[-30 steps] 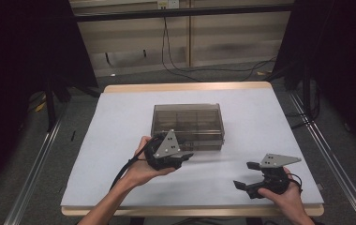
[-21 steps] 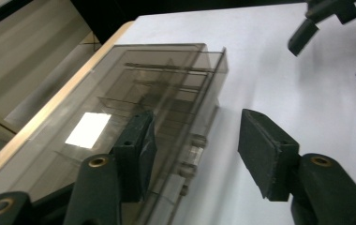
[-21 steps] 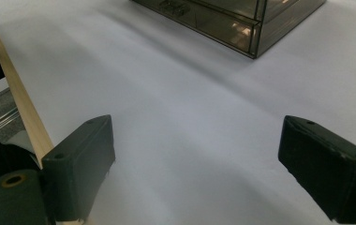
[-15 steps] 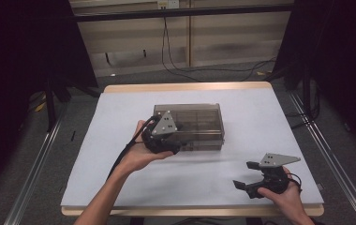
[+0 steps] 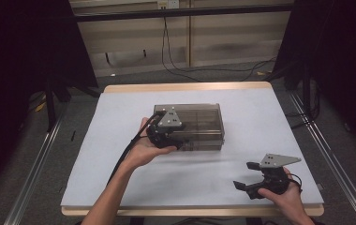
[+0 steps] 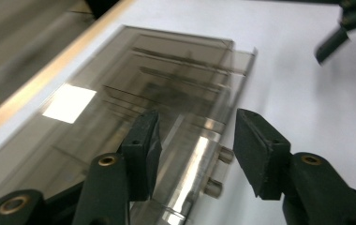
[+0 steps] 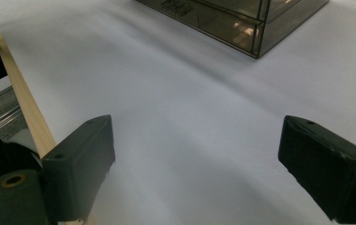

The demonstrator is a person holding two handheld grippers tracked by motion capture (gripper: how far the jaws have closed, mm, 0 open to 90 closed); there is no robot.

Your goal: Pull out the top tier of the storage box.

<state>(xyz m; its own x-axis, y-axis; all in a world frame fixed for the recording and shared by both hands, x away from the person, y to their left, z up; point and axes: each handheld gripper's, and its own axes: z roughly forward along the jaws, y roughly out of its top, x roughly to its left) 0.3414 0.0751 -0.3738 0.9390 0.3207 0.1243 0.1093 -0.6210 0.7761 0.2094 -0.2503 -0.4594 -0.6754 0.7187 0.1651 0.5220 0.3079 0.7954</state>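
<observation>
A smoky see-through drawer box (image 5: 199, 119) stands at the middle of the white table (image 5: 120, 112). My left gripper (image 5: 180, 140) is at the box's front left corner, held from below by a hand. In the left gripper view its jaws stand open (image 6: 195, 145) on either side of the box's (image 6: 166, 79) upper front edge, where a clear handle (image 6: 192, 168) with two small pegs lies between them. My right gripper (image 5: 245, 176) rests open near the table's front right, with bare table between its jaws (image 7: 195, 164). The box (image 7: 241, 23) sits well beyond it.
The table's wooden front edge (image 7: 24, 98) runs close by the right gripper's left jaw. Metal rails (image 5: 35, 164) flank the table on the floor, and cables (image 5: 176, 56) lie on the floor behind it.
My left gripper has moved forward from the table's near middle up to the box's front left corner. The right gripper has stayed still.
</observation>
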